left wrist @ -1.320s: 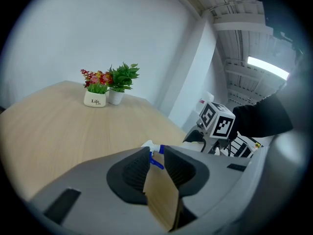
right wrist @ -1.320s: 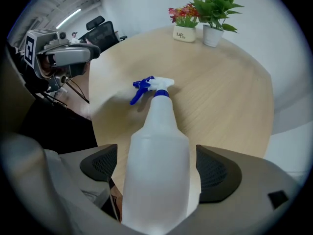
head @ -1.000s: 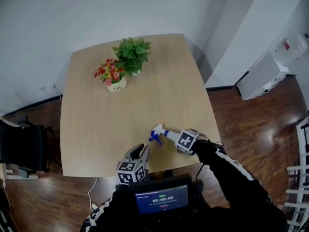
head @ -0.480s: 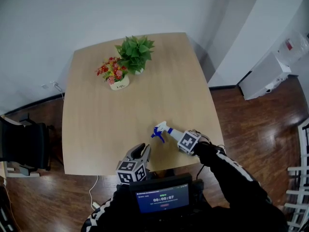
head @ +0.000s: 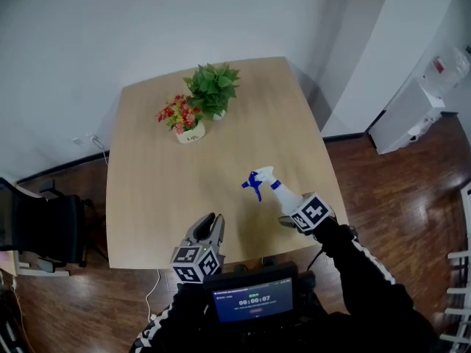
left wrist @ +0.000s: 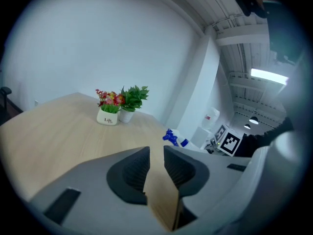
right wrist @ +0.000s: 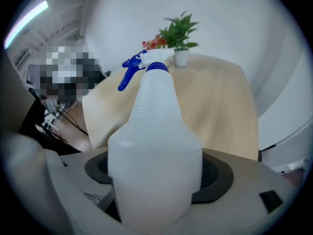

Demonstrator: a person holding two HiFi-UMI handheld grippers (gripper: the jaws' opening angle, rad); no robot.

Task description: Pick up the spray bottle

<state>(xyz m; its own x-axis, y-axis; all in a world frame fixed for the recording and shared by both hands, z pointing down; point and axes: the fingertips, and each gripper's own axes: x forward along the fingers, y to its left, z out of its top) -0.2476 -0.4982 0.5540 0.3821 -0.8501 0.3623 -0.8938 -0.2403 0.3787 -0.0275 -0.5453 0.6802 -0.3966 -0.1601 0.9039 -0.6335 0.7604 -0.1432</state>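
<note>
Pinches spray bottle (head: 274, 187) in right gripper (head: 293, 208) fingers above tabletop's (head: 162, 190) near right corner. Holds left gripper (head: 210, 225) fingers slightly apart, empty.

Office mtg room: pale wood table (head: 147, 197) w/ flower pot (head: 190, 132) & green plant (head: 213, 87) ahead of left gripper (head: 210, 221), black office chair (head: 37, 230) to its left, water cooler (head: 441, 68) well past right gripper (head: 288, 213), white walls (head: 110, 28), wood floor (head: 383, 175).

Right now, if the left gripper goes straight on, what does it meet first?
Probably the bare table top, since it tilts slightly down; the spray bottle is right of that line.
</note>
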